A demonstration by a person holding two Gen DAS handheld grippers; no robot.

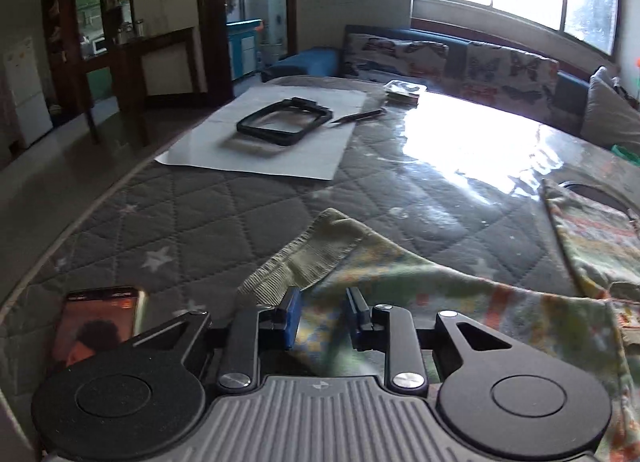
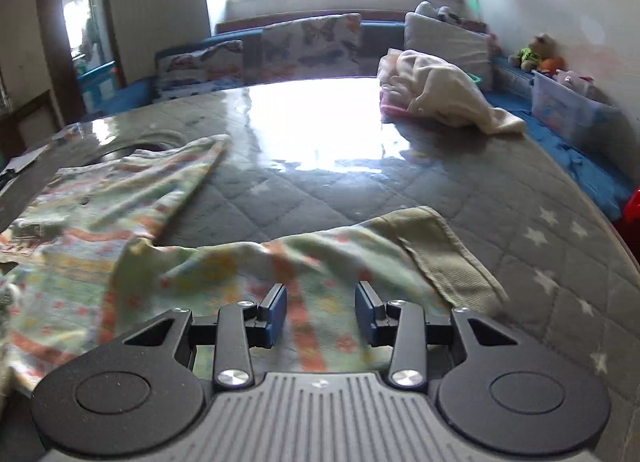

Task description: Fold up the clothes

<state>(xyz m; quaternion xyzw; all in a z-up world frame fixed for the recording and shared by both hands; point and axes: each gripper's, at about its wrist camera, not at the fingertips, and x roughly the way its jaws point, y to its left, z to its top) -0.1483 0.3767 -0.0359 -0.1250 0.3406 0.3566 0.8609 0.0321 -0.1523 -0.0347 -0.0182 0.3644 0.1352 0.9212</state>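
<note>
Where garment (image 2: pixel 224 266) sprawls — quilted table (image 2: pixel 500 197), phone (image 1: pixel 98 326)

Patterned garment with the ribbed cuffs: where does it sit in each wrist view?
Left wrist: patterned garment fills the lower right, ribbed cuff just above the left tool.
Right wrist: patterned garment spans left to lower centre, cuff at right.
Shared landmark: butterfly-print cushions under the window.

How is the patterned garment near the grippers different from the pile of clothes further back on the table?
The patterned garment lies spread out and flat; the pile of clothes is heaped up. The garment is green with orange and yellow print; the pile is mostly plain cream with some pink underneath. Both rest on the quilted table cover.
</note>
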